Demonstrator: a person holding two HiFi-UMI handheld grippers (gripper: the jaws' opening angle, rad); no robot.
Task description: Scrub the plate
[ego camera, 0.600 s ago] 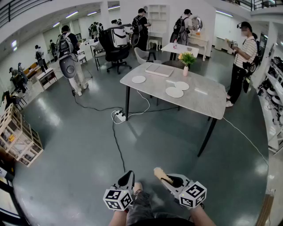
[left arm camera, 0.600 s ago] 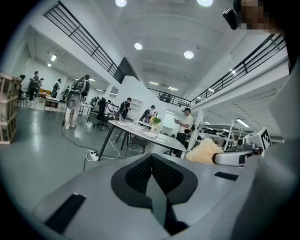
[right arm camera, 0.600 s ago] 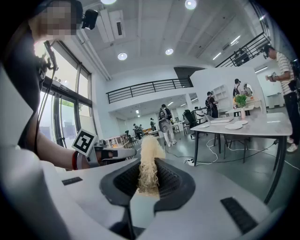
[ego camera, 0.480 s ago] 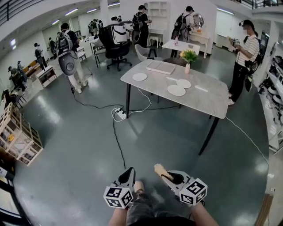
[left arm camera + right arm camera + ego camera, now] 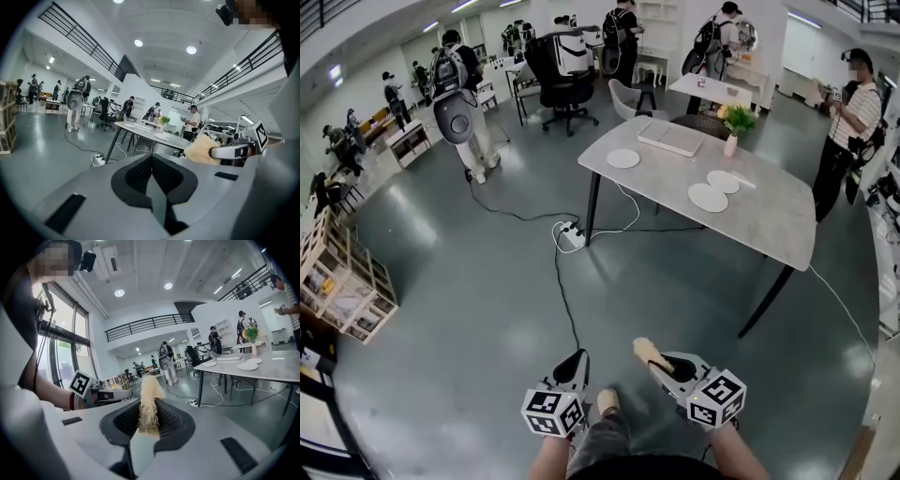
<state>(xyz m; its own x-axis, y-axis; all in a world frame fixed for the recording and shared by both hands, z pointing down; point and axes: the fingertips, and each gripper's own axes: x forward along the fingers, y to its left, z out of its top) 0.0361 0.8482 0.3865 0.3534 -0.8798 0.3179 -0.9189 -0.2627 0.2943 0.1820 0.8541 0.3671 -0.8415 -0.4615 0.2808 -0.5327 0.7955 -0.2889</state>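
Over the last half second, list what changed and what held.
The table and plates slid rightward in the head view, so the wearer probably turned or stepped. Nothing was grabbed or released. The right gripper stays shut on the scrubber; the left gripper stays shut and empty.

You are holding two grippers (image 5: 573, 364) (image 5: 664, 362) and one scrubber (image 5: 648, 352); three plates (image 5: 623, 157) (image 5: 708, 197) (image 5: 724, 181), one tray (image 5: 672, 138) and one plant (image 5: 737, 119) are sitting on one table (image 5: 769, 223).
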